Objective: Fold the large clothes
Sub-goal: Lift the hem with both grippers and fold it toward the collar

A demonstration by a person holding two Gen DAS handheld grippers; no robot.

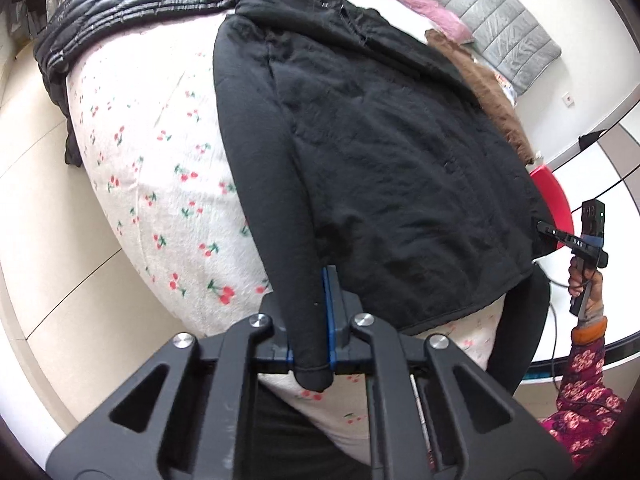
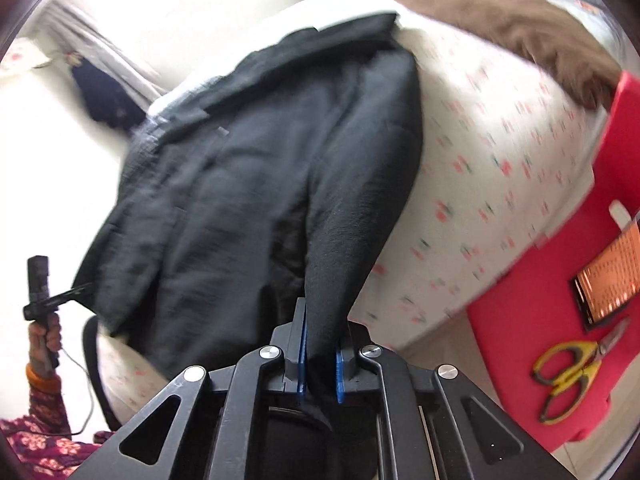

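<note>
Black jacket (image 1: 384, 152) lies spread on bed (image 1: 160, 184). Your left hand-held gripper (image 1: 320, 320) clamps 1 sleeve cuff; right hand-held gripper (image 2: 320, 344) clamps the other, likely so you can fold both sleeves inward.

Black grippers, blue-lined jaws, floral sleeve (image 1: 588, 396)

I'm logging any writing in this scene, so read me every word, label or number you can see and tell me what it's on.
Nothing can be read with confidence.
White markings on the other gripper's body: too small to read.
Dense lines of print on the orange card lying on the red surface: blurred, unreadable.
Black jacket, cherry-print cover and yellow scissors: no text visible.
</note>
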